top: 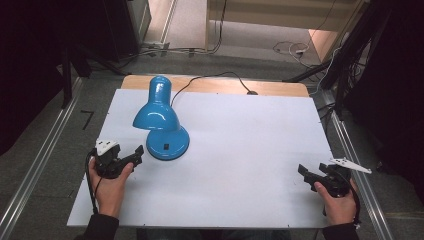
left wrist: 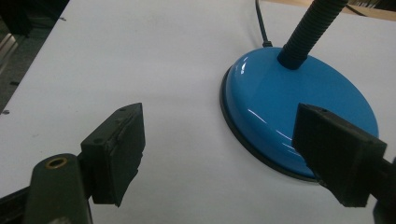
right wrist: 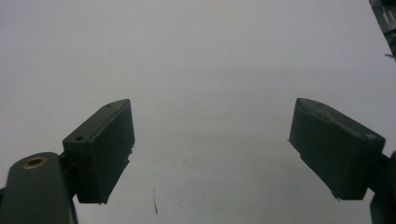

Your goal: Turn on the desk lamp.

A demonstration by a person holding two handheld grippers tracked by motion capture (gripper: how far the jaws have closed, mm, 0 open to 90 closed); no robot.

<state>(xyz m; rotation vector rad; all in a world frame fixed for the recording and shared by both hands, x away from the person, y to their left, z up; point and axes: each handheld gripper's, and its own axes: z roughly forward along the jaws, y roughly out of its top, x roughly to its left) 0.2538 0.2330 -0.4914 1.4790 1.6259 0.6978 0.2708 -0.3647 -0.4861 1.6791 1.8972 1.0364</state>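
A blue desk lamp [top: 161, 120] is stood on the white table top [top: 240, 150], left of centre and toward the person's side. Its round, glossy base [left wrist: 299, 105] is seated flat on the surface; a dark rim is seen around the lower edge of the base. A small black switch [top: 165, 147] is set into the top of the base on the person's side. From the base a ribbed, flexible neck [left wrist: 310, 29] rises, finished in a darker blue. The bell-shaped shade [top: 157, 112] is carried above the base and is tapered to a narrow cap at the far end; in the high view its long axis runs roughly away from the person, with the wide mouth turned down and toward the person. The finish of shade and base is smooth and reflective, as of painted metal. A black cable [top: 210, 79] is led from the lamp toward the far edge of the table.

The left gripper [top: 134, 154] is held just beside the base, not touching it. Its jaws are spread wide and nothing is held between them; in the left gripper view the base is seen between and beyond the flat, matt black pads [left wrist: 119, 149].

The right gripper [top: 306, 172] is held near the right edge of the table, well apart from the lamp. Its jaws are likewise spread wide over bare table, with nothing gripped.
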